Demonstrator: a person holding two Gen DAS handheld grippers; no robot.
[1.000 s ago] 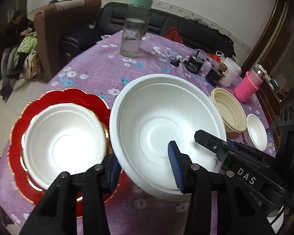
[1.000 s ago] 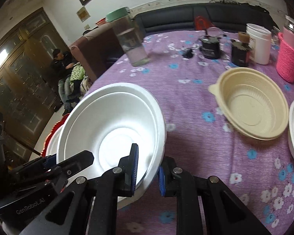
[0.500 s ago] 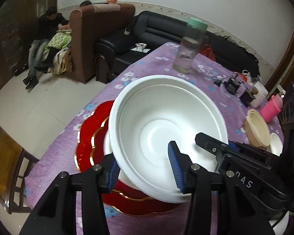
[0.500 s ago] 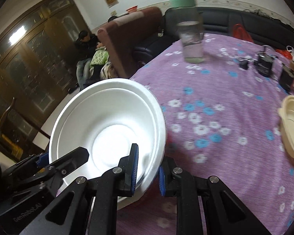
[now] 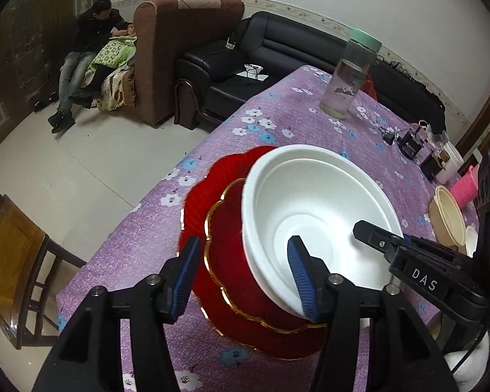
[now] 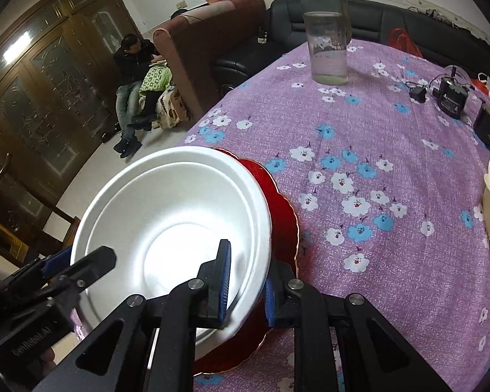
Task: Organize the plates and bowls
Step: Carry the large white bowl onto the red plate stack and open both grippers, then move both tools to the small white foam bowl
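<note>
Pinched the near rim of the white bowl [image 6: 166, 215] between the right fingers [image 6: 224, 281], one blue pad inside the wall and the other outside it. Held the left fingers [image 5: 302, 281] spread, having just opened them wider; kept the bowl's near wall between them, one pad inside the bowl and the other [image 5: 186, 277] out over the red plate [image 5: 222, 228], apart from the wall. Could not tell whether the inner left pad touched the bowl. Carried the bowl tilted and directly over the gold-edged scalloped plate, covering most of it from the right wrist view; could not tell whether it rested on anything there. Set the plate near the edge of the bench [image 6: 375, 163], on a purple cloth printed with white and blue flowers. Left a cream bowl [image 5: 447, 219] and a smaller white bowl [image 5: 472, 240] side by side, well apart at the far right. Placed farther back a clear bottle [image 6: 326, 39] with a green cap, upright. Showed beyond the bench a dark sofa [image 5: 277, 42] and a seated person [image 5: 91, 52].
</note>
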